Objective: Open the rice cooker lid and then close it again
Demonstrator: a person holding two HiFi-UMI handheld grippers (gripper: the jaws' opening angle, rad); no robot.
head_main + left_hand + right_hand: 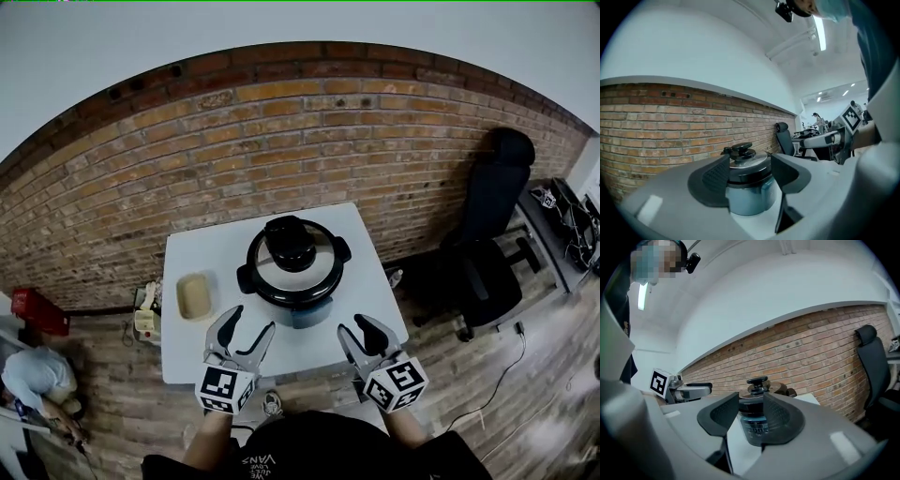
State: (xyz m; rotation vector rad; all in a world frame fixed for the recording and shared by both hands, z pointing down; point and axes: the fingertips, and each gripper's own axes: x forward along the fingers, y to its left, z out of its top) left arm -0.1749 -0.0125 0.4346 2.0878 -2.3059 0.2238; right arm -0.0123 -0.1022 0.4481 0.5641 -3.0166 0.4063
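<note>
Rice cooker (pixel 293 272) stands round with polished steel lid (pixel 311 280) shut; left tool (pixel 253 319) gapes empty, right tool (pixel 352 324) narrower, empty.

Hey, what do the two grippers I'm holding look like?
The left gripper and right gripper have pale grey bodies and curved black jaws with textured pads. Each carries a white cube of black square markers. The person wears a black top.

In front of you the rice cooker (pixel 300 311) stood upright near the middle of the white table (pixel 183 337), its pale blue-grey body bearing black side handles (pixel 246 278), and its shiny metal lid (pixel 291 284) with the big black knob (pixel 291 242) sat shut and level on top.
</note>
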